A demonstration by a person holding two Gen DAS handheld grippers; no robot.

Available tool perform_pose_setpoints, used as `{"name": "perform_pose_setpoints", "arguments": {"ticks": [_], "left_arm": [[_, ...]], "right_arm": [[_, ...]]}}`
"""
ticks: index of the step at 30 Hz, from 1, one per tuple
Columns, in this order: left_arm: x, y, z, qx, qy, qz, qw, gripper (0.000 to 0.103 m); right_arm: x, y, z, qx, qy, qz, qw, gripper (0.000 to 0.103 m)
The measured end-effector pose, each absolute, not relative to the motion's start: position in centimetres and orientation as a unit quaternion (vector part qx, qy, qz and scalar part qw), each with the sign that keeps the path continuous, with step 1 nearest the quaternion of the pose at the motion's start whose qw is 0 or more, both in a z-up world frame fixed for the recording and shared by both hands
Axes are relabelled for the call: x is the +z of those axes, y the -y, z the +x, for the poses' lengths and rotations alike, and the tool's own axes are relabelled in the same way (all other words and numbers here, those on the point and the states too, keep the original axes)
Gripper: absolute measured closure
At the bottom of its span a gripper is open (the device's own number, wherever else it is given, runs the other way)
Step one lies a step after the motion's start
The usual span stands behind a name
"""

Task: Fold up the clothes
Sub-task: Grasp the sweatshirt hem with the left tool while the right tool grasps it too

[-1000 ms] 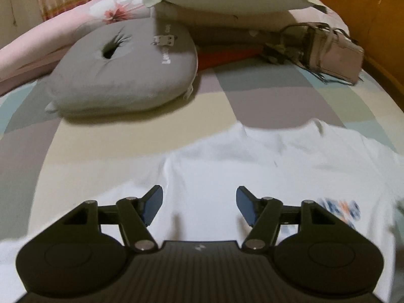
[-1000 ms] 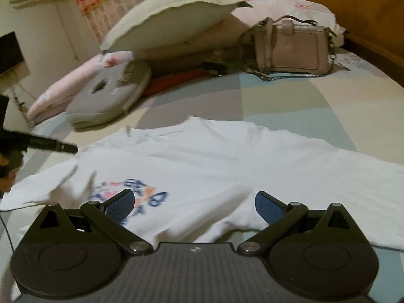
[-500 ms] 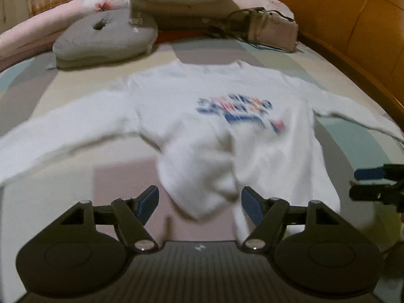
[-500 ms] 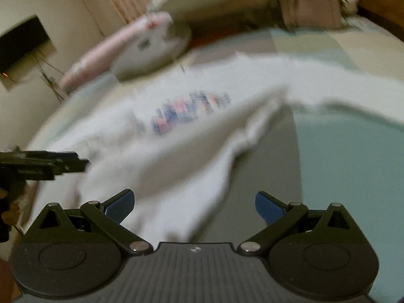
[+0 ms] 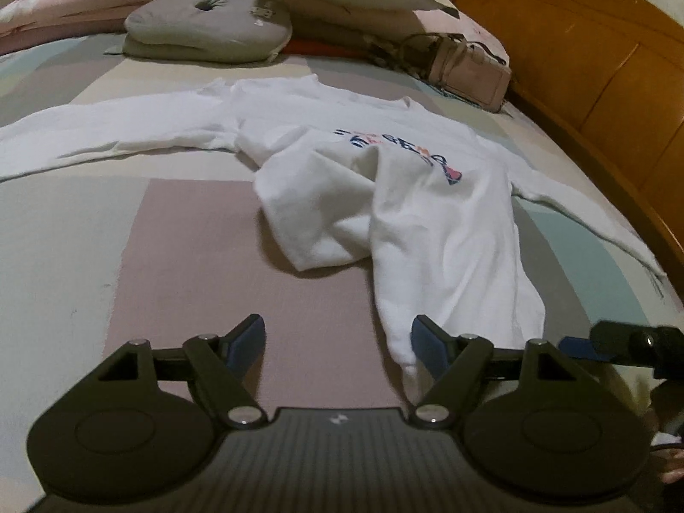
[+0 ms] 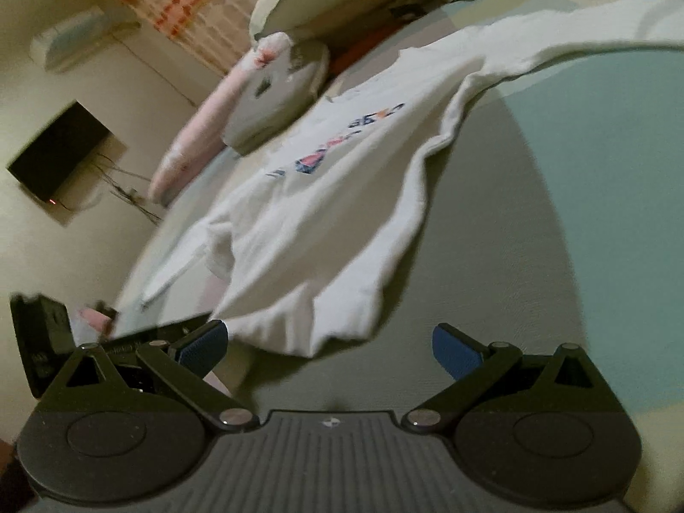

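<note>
We see a white long-sleeved shirt [image 5: 427, 196] lying rumpled on the pastel patchwork bedspread [image 5: 192, 231], pillows and a pink handbag [image 5: 466, 68] near the wooden headboard [image 5: 598, 55]. Our left gripper [image 5: 337, 337] is opening, its jaws empty; our right gripper [image 6: 329, 346] stands wide, holding nothing.

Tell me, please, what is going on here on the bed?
A person holding two grippers is folding a white long-sleeved shirt spread on the bed. Its lower hem is bunched up over the body. The left gripper, jaws opening, and the open right gripper sit at the near edge, gripping nothing.
</note>
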State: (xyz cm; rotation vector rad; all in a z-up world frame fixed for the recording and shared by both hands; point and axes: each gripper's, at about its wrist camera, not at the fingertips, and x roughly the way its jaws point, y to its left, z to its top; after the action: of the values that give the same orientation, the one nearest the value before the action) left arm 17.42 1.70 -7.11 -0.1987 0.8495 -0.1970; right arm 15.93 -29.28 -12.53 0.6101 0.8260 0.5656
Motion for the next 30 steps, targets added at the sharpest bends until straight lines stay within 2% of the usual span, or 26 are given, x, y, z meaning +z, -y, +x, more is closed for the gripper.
{"name": "perform_pose_setpoints", "arguments": {"ticks": [9,15,17,26,30], "left_arm": [[-8.1,-3.2,19.9,-0.101,-0.390,-0.105,0.909,0.030],[-9.2,-4.3,20.2,-0.131,-0.353,-0.161,0.912,0.032],[-9.6,-4.6,20.6,-0.146,-0.341,-0.180,0.911,0.040],[-11.1,-4.8,23.8,-0.184,-0.328,-0.236,0.896,0.060],[-11.6,-5.0,21.7,-0.197,-0.327,-0.236,0.894,0.064]], "right_arm": [[-13.5,27.8,20.1,0.293,-0.374,0.312,0.823,0.000],[-13.8,28.5,17.2,0.311,-0.381,0.347,0.798,0.001],[-14.0,28.4,16.5,0.313,-0.369,0.346,0.804,0.002],[-13.9,27.4,20.1,0.289,-0.360,0.361,0.810,0.002],[-13.9,27.0,18.2,0.306,-0.366,0.351,0.806,0.005]]}}
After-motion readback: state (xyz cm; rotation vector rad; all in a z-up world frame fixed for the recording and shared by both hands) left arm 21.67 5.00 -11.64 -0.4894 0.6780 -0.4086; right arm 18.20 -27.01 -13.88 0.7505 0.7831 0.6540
